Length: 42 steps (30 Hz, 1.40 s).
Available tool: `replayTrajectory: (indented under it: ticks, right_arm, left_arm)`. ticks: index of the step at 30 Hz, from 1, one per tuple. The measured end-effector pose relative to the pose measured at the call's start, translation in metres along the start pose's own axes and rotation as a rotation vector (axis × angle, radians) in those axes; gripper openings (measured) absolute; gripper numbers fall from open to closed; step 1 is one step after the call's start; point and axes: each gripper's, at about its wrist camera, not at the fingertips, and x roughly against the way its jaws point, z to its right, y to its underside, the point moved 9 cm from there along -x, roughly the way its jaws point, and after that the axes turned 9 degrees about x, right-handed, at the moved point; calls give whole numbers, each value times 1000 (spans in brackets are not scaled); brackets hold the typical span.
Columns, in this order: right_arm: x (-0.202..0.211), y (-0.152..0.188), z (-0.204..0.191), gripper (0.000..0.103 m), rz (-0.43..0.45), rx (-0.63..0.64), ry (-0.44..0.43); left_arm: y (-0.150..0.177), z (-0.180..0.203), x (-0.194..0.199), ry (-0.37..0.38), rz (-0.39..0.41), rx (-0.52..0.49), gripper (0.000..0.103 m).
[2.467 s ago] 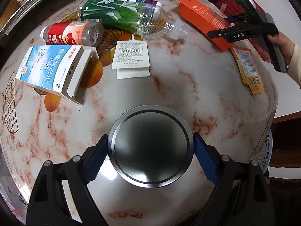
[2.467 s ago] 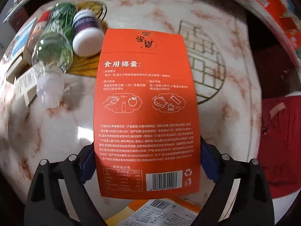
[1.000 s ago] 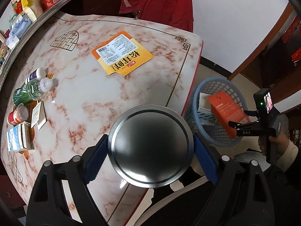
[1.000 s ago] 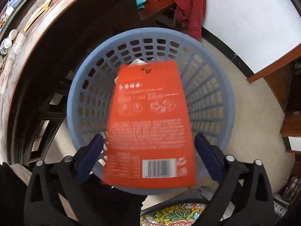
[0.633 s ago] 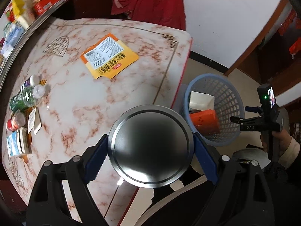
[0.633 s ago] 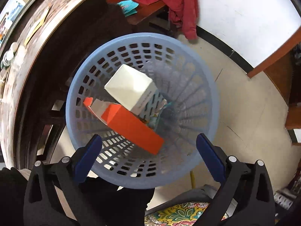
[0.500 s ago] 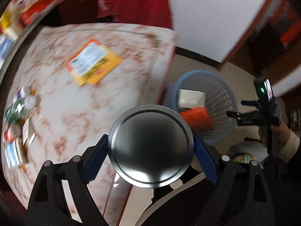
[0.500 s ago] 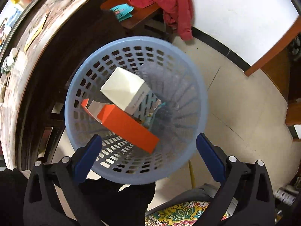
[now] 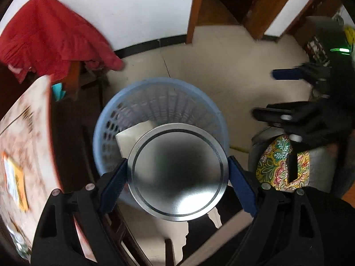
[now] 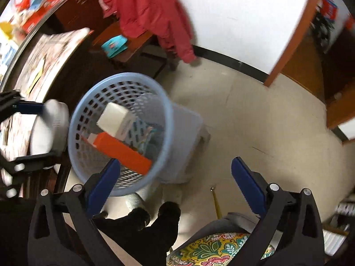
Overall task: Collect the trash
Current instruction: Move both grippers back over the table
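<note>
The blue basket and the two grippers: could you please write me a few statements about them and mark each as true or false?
1. The left gripper is clamped on a round metal tin. True.
2. The blue basket is empty. False: an orange box and a white box lie inside it.
3. The right gripper holds the orange box. False: its jaws stand open with nothing between them.
4. The basket stands on the floor beside the marble table. True.
5. The tin already rests in the basket. False: it is in the gripper, above the basket.
</note>
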Motion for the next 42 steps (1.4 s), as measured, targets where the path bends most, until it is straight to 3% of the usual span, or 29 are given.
replayTrajectory:
  ticks: [6,12,24,29,33,35,38,42]
  right_arm:
    - [6,19,31,96,6,-84,5]
    - [0,18,34,96,7,-111,-4]
    - [9,-2,19,96,37,-67,-25]
    - [11,-24,-11,96,47,14,-59]
    - [10,-57,-60,96,59,126,-104]
    - [11,-75,-93,96,71,191,-126]
    - [11,-96,-145,96,85,279,-169]
    - [12,-103,-208,96,81,377,-224]
  left_arm:
    - [-14,7,-17,21,-35,-32,84]
    - [-21,3,-19,45,-67,-24,86]
    - [-21,-4,2,51,-8,-6,87]
    - [-2,-44,35,60,51,139,87]
    - [31,-97,69,37,116,301,87]
    - [62,-135,88,10,150,399,88]
    - [113,-195,105,-95,173,540,92]
    - [222,-302,127,-247,157,839,92]
